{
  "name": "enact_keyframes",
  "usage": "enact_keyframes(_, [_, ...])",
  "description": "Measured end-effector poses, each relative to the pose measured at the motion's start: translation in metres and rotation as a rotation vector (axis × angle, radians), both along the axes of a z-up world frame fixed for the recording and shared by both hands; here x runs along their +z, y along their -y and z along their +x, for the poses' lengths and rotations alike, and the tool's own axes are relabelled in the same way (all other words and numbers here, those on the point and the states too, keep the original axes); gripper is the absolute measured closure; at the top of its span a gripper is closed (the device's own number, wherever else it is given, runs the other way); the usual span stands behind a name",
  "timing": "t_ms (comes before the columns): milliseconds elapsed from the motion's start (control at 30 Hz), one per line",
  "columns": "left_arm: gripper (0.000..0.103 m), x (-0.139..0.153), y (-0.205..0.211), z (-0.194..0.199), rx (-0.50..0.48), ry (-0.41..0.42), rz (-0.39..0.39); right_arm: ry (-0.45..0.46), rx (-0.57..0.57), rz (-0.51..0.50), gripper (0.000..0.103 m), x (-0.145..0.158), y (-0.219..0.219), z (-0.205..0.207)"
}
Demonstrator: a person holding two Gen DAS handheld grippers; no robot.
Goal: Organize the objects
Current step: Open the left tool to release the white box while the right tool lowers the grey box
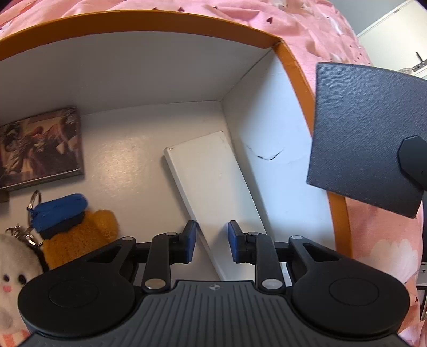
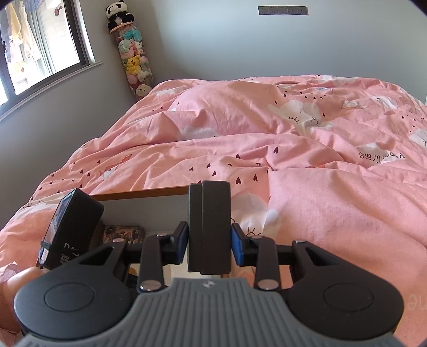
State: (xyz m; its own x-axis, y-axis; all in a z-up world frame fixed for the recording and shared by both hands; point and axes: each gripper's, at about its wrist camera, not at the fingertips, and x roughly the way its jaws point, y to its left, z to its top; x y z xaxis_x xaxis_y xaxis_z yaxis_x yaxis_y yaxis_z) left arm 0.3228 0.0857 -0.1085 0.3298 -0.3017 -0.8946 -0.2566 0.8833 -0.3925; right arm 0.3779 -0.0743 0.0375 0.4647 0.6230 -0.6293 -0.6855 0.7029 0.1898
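Note:
An orange-rimmed box (image 1: 149, 20) with a white inside lies on the pink bed. In it are a flat white box (image 1: 213, 181), a picture tin (image 1: 40, 146), an orange plush with a blue cap (image 1: 77, 229) and a white plush (image 1: 10, 283). My left gripper (image 1: 212, 241) is open and empty just above the white box. My right gripper (image 2: 208, 241) is shut on a dark grey box (image 2: 209, 227), held upright beside the orange box's right rim (image 2: 138, 192). The dark grey box also shows in the left wrist view (image 1: 365, 133).
The pink duvet (image 2: 293, 149) covers the bed around the box. The left gripper's body (image 2: 72, 229) hangs over the box. A tall tube of plush toys (image 2: 133, 53) stands in the far corner by the window (image 2: 40, 40).

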Motion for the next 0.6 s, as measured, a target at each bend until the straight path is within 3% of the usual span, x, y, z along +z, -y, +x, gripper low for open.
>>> enact_keyframes(400, [0.08, -0.001, -0.007, 0.002, -0.023, 0.035, -0.022, -0.016, 0.009, 0.007, 0.067, 0.0, 0.001, 0.002])
enact_keyframes(600, [0.08, 0.034, -0.031, -0.016, -0.016, 0.135, 0.021, 0.006, 0.079, -0.001, 0.067, 0.007, -0.005, -0.002])
